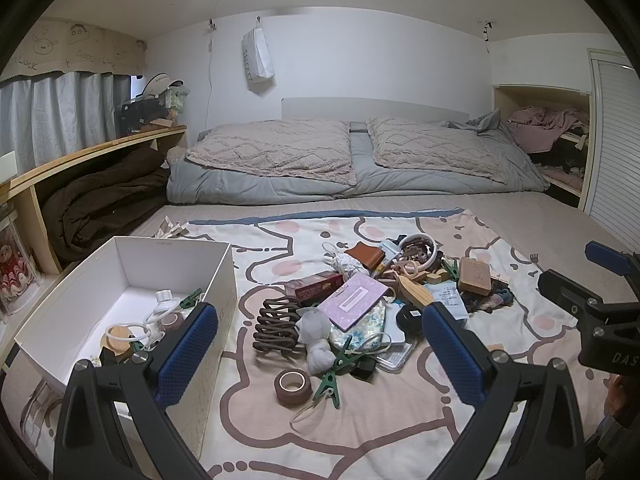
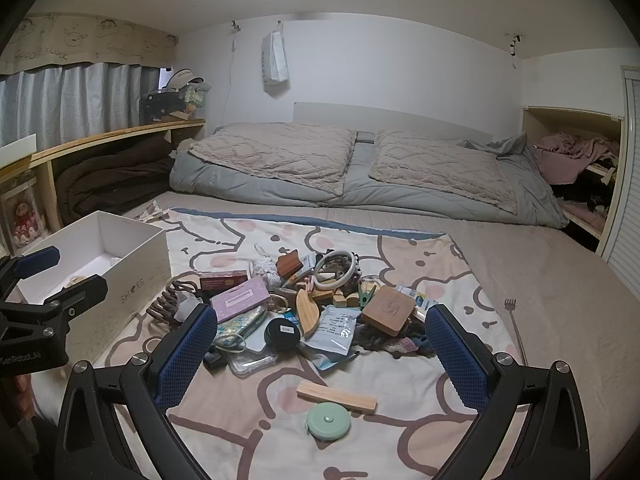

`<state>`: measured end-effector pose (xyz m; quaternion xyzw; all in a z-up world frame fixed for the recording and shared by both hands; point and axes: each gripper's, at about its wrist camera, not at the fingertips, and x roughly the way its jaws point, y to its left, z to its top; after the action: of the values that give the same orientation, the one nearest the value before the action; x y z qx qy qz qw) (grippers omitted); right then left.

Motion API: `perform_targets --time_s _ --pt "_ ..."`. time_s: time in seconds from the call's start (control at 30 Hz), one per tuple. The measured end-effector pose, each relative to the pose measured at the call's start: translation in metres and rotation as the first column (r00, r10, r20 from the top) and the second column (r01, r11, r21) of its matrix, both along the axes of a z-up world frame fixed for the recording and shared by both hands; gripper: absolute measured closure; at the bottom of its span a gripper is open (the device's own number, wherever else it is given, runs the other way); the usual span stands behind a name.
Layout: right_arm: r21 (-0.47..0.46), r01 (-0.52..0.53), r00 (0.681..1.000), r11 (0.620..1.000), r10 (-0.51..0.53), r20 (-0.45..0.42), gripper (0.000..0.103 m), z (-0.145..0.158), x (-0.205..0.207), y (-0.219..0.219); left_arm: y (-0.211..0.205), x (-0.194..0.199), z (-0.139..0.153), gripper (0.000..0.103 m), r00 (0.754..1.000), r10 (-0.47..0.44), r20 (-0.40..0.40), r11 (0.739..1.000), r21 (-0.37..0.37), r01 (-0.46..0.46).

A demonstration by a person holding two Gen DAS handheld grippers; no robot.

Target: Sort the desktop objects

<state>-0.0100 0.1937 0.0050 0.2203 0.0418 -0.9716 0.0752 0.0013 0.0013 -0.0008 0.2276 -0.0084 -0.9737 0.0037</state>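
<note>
**Blue-padded tools wait wide apart over the pile**

Blue pads of the left tool (image 1: pixel 320 344) and the right tool (image 2: pixel 320 344) stand far apart, and nothing is between them. Both hang above a printed blanket (image 1: pixel 400 420) on the bed, where the pile of small objects (image 1: pixel 384 292) lies. The white box (image 1: pixel 132 264) stands just beside the pile, at its left, and already has some things inside.

I think most objects are light. The brown hair claw (image 1: pixel 278 326) is stiff with open teeth, so taking it across the body seems best. The tape roll (image 1: pixel 293 387) is firm and can be held across its outer wall. The white pouch of cloth (image 1: pixel 316 340) is soft and will deform.

Only the left view shows the inside of the box. Only the right view shows the wooden stick (image 2: pixel 337 397) and the green round tape measure (image 2: pixel 329 420), touching each other, near the front.
</note>
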Motion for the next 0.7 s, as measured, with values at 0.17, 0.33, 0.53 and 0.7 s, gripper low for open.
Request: perform_targets --time_s 0.17,0.33,0.53,0.7 --pt "-0.001 -0.001 1.000 1.000 0.001 -0.001 0.000 0.0011 0.0015 0.0022 0.0001 -0.0001 0.0003 0.000 1.000 -0.001 0.001 1.000 0.000 0.001" --pt "-0.002 -0.001 1.000 1.000 0.001 -0.001 0.000 0.0018 0.0025 0.0020 -0.0003 -0.0019 -0.0025 0.000 1.000 -0.002 0.000 1.000 -0.001 0.002" --pt "-0.001 -0.002 1.000 1.000 0.002 -0.002 0.000 0.0020 0.0028 0.0022 0.0009 -0.0013 -0.0026 0.000 1.000 -0.001 -0.001 1.000 0.000 0.001" --pt "-0.002 -0.001 1.000 1.000 0.001 -0.002 0.000 0.0016 0.0021 0.0030 0.0010 -0.0015 -0.0025 0.000 1.000 -0.001 0.000 1.000 0.000 0.001"
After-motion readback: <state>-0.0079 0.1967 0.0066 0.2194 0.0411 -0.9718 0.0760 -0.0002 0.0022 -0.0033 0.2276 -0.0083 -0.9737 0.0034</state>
